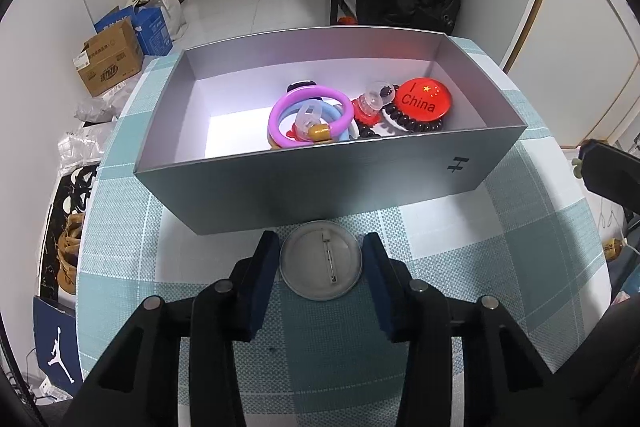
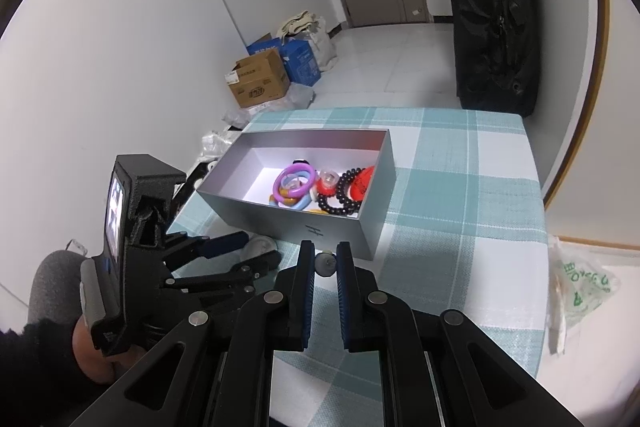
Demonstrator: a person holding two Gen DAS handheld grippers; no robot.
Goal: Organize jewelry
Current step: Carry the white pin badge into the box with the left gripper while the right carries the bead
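Closing the left gripper (image 1: 321, 259) on the round silver pin badge (image 1: 321, 259): it lies face down on the checked teal-and-white tabletop (image 1: 500, 247), just in front of the grey cardboard box (image 1: 320, 183). Jaws stand narrow, one either side of the badge rim; I can't tell whether the pads press on it yet.

To do it well: grip across the full width, keep the pads low on the thin rim, lift straight up enough to clear the box's near wall, then release over the bare white floor on the left of the box.

Badge back is plain metal with a clasp pin across it; thin and slick, likely to slip.

Right gripper (image 2: 325, 263) has its jaws nearly together on a small pale round bead-like piece (image 2: 325, 264), held above the tabletop near the box.
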